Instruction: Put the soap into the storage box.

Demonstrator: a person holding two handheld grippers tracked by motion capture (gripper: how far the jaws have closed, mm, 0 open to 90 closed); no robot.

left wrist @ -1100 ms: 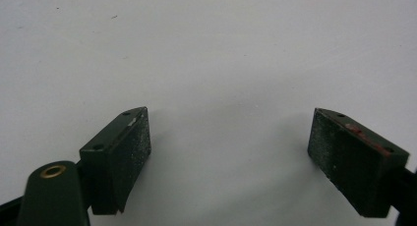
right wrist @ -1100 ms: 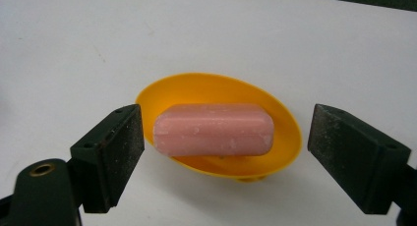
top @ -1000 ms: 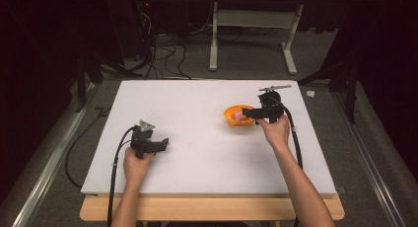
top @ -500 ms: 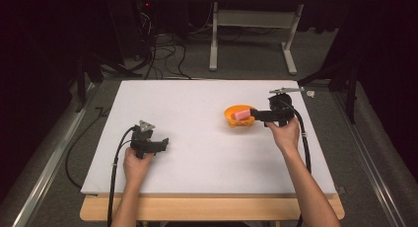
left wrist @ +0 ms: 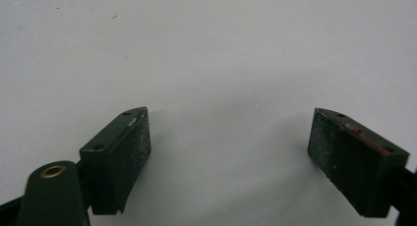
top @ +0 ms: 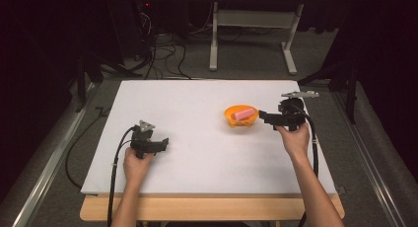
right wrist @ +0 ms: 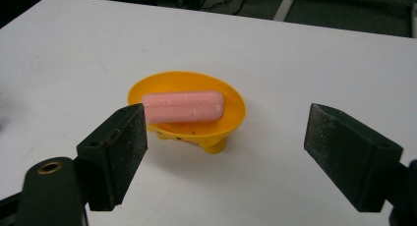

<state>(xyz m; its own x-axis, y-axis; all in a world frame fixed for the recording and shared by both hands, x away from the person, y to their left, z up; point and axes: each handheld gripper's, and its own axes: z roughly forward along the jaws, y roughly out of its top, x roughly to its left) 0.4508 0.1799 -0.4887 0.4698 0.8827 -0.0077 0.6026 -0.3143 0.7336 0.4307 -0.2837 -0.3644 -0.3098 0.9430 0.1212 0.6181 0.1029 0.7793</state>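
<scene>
On the worktop (top: 197,103), the right tool (top: 263,116), jaws apart, now sits back from the orange dish (top: 240,119) holding a pink bar (top: 242,113); left tool (top: 162,144) unmoved, jaws apart

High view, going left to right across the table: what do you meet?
Left tool → orange dish holding the pink bar → right tool, all on the white table.
</scene>
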